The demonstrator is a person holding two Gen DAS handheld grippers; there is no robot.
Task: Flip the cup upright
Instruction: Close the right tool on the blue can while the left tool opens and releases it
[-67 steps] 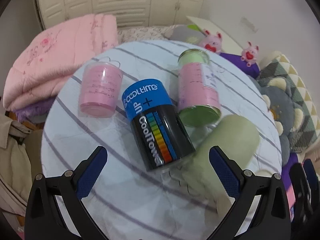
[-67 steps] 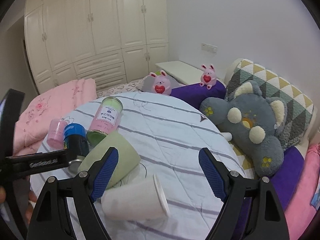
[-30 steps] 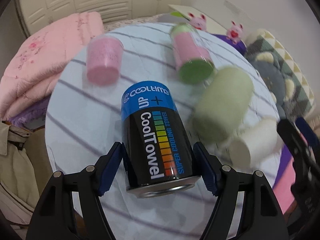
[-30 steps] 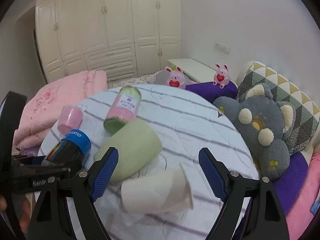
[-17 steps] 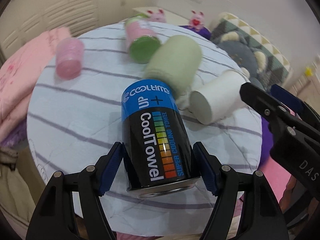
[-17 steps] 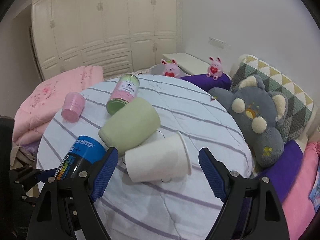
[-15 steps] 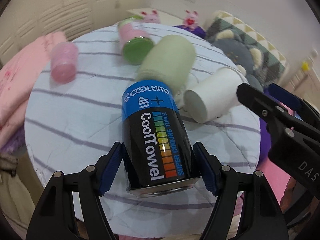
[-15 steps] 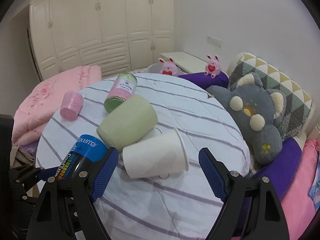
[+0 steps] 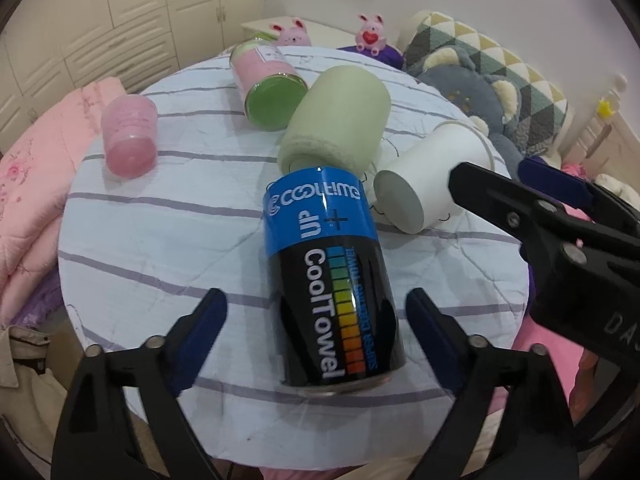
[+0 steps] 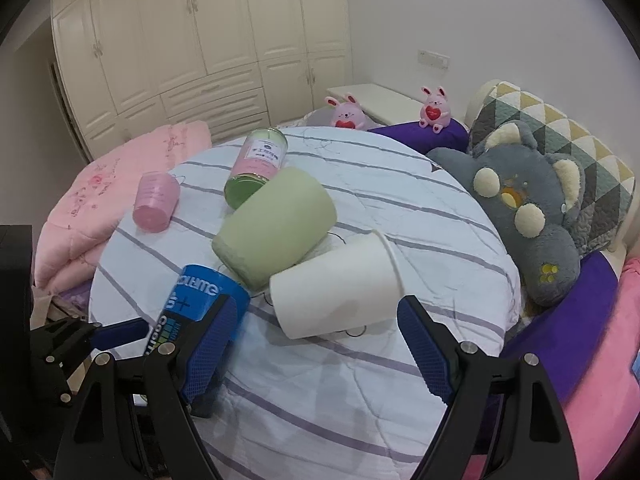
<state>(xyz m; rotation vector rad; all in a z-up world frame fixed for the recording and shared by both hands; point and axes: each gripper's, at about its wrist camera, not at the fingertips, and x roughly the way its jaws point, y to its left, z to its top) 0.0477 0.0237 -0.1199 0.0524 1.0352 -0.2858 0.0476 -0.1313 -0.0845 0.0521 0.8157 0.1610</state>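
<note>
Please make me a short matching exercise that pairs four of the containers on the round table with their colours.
Things:
1. paper cup
2. CoolTowel can
3. small tumbler
4. big cup beside the paper cup

Colours:
A. pale green
B. white
C. pink
D. black with a blue band

Pairs: 1-B, 2-D, 3-C, 4-A

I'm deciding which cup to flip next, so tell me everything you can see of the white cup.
The white cup is plain, matte, and looks like paper, tapering from a rolled rim to a narrower flat base. It lies on its side on the striped table cover, base toward the cameras, mouth facing away. The green cup seems to touch its side. No gripper holds it.
</note>
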